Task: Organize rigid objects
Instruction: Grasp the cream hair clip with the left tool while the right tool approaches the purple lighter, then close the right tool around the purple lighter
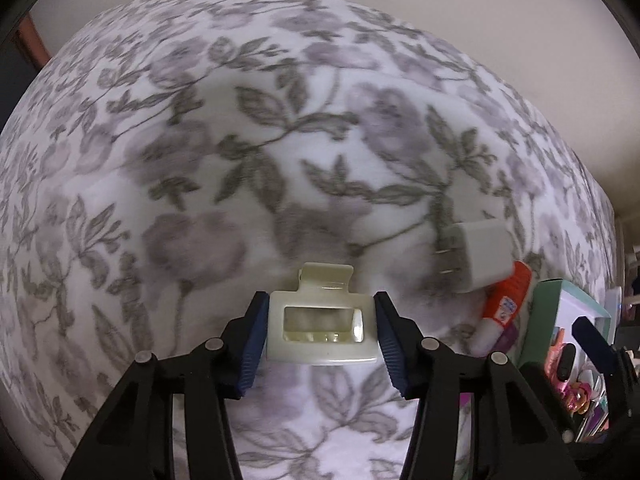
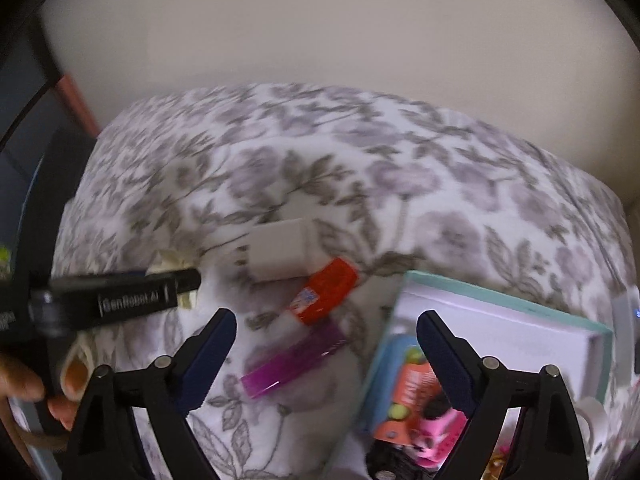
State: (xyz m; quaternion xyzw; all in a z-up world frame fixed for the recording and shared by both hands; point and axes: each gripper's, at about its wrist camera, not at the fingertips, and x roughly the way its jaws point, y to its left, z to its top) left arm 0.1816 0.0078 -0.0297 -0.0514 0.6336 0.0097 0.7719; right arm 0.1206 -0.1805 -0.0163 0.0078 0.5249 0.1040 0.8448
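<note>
My left gripper (image 1: 320, 320) is shut on a cream hair claw clip (image 1: 322, 330), held just above the floral blanket (image 1: 200, 140). A white plug adapter (image 1: 476, 254) lies to its right, with an orange-and-white glue stick (image 1: 508, 300) beside it. In the right wrist view my right gripper (image 2: 326, 340) is open and empty, above a purple translucent tube (image 2: 294, 360). The adapter (image 2: 280, 254), the glue stick (image 2: 326, 292) and the left gripper's black body (image 2: 120, 294) show there too.
A teal-rimmed open box (image 2: 504, 304) with several small colourful items sits at the right on the blanket; it also shows in the left wrist view (image 1: 552, 312). A beige wall stands behind the bed.
</note>
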